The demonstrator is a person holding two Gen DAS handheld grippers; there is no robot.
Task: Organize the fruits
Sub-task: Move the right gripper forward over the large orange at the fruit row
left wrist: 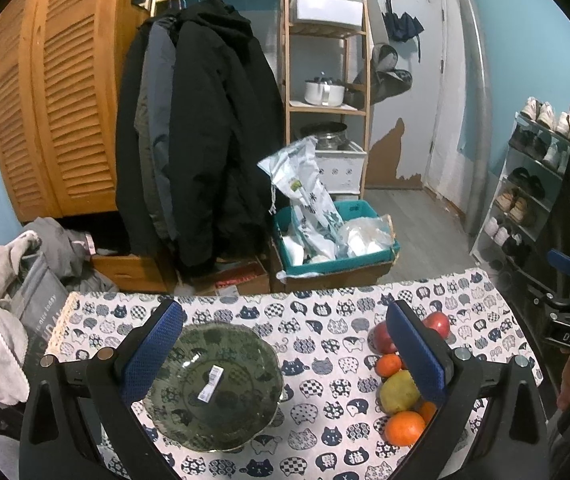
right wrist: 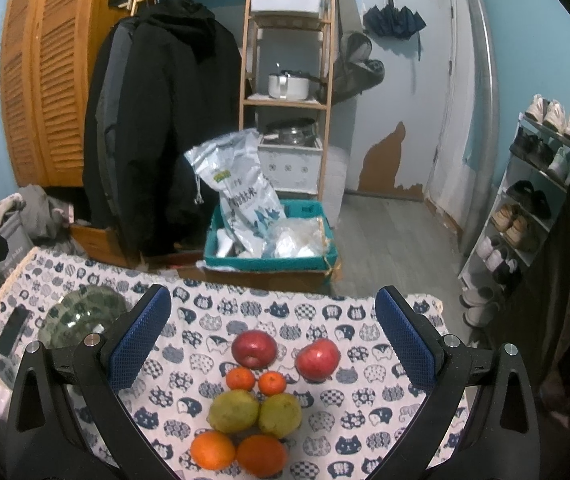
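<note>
A dark glass bowl (left wrist: pixel 213 388) with a white sticker stands on the cat-print tablecloth (left wrist: pixel 325 344); it also shows at the left of the right wrist view (right wrist: pixel 81 316). Fruit lies grouped in pairs on the cloth: two red apples (right wrist: pixel 253 348), two small tangerines (right wrist: pixel 241 378), two yellow-green lemons (right wrist: pixel 233 410) and two oranges (right wrist: pixel 213 450). My left gripper (left wrist: pixel 285 332) is open and empty, above the bowl, with the fruit (left wrist: pixel 399 392) by its right finger. My right gripper (right wrist: pixel 273 320) is open and empty, above the fruit.
A dark phone-like slab (right wrist: pixel 13 330) lies left of the bowl. Beyond the table's far edge stand a teal crate (right wrist: pixel 271 240) with bags, hanging coats (left wrist: pixel 205 140), a wooden shelf (left wrist: pixel 325 80) and a shoe rack (right wrist: pixel 525 208).
</note>
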